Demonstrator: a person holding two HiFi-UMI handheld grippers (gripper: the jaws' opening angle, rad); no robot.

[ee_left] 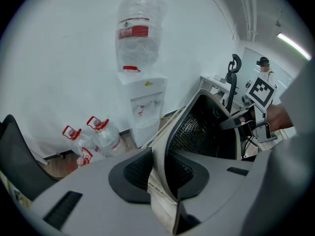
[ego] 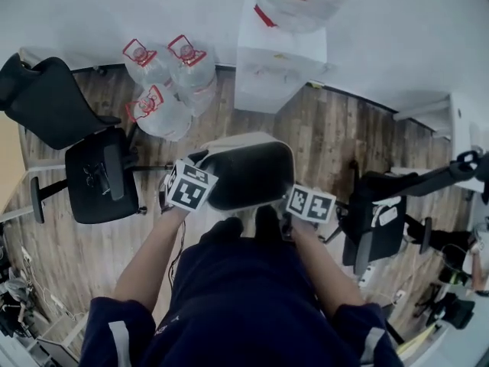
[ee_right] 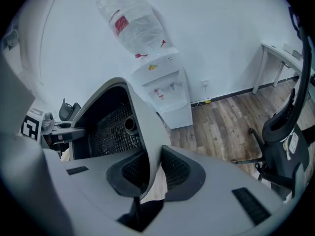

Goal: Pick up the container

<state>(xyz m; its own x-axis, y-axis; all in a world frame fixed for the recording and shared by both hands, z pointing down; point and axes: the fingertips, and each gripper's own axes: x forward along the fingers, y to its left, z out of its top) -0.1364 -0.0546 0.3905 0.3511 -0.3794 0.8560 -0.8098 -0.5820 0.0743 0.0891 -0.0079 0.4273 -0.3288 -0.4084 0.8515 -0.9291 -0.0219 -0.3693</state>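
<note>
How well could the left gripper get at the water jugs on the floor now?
Probably not: the left gripper is clamped on the rim of the container, as is the right gripper, and the water jugs stand beyond it.

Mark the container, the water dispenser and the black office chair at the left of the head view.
container (ego: 256, 176): head view, on its dark inner wall.
water dispenser (ego: 275, 75): head view, on its white body.
office chair (ego: 88, 201): head view, on its black seat.

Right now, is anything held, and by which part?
Yes: the container. The left gripper clamps one side wall at the rim, and the right gripper clamps the opposite wall.
</note>
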